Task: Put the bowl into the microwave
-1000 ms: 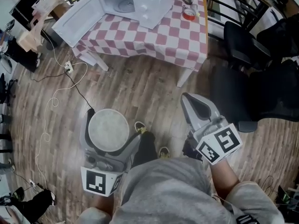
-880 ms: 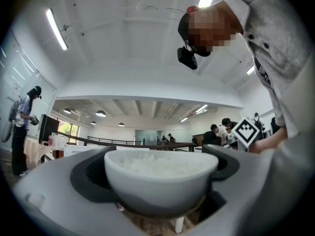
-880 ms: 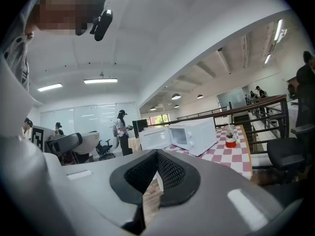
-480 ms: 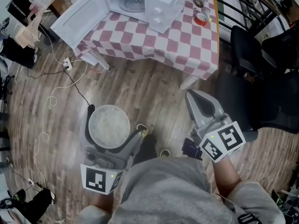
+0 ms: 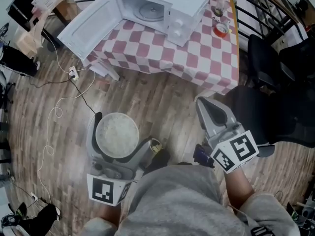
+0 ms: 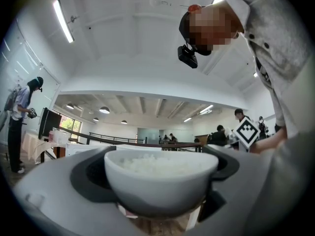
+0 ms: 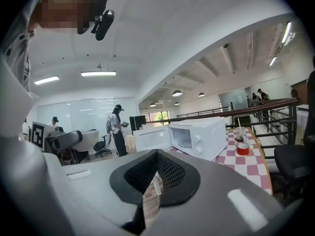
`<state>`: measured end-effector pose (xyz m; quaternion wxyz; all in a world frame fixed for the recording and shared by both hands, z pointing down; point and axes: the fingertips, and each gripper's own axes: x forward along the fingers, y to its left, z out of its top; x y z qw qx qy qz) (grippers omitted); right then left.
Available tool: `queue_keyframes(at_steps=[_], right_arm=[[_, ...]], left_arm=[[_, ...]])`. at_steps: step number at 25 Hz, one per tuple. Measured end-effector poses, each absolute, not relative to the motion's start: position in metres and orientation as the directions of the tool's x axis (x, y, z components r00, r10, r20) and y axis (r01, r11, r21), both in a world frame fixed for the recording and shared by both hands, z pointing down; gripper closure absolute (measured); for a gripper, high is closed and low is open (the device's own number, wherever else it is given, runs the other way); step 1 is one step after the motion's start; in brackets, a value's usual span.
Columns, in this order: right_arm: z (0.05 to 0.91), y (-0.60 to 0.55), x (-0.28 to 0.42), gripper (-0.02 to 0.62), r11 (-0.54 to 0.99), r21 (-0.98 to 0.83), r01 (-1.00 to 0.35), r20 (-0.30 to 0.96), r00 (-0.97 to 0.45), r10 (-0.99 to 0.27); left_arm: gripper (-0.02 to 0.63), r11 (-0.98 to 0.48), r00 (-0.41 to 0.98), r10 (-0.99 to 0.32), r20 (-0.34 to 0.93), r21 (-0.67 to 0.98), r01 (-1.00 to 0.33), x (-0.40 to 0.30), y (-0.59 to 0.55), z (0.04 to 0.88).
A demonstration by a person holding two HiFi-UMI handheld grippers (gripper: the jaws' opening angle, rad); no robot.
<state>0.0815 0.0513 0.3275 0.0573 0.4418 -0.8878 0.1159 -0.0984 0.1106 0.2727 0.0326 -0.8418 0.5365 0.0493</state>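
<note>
A white bowl (image 5: 116, 132) full of rice is held level over the wooden floor, with my left gripper (image 5: 117, 141) shut on it; the left gripper view shows the bowl (image 6: 161, 178) clasped between both jaws. The white microwave (image 5: 165, 6) stands on the checkered table (image 5: 197, 58) ahead, its door (image 5: 88, 21) swung wide open to the left and its turntable showing inside. My right gripper (image 5: 210, 112) is shut with nothing in it, at the right and short of the table. From the right gripper view the microwave (image 7: 197, 139) lies ahead, slightly right.
A red container (image 5: 221, 30) and a clear cup (image 5: 219, 9) stand on the table right of the microwave. Black chairs (image 5: 266, 97) crowd the right side. A white cable (image 5: 54, 107) trails across the floor at left. People stand in the background.
Both grippers and the head have come closer to the table; the microwave and table sit lower and larger in the head view. The bowl stays clasped in the left gripper.
</note>
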Motion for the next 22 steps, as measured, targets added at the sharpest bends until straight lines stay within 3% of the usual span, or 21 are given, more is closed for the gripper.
queue_keyframes(at_steps=[22], right_arm=[[0.319,0.040,0.032,0.598,0.602,-0.119,-0.790,0.184,-0.613,-0.768]], left_arm=[[0.064,-0.405,0.398,-0.904,-0.157,0.011,-0.914,-0.147,0.100,0.273]])
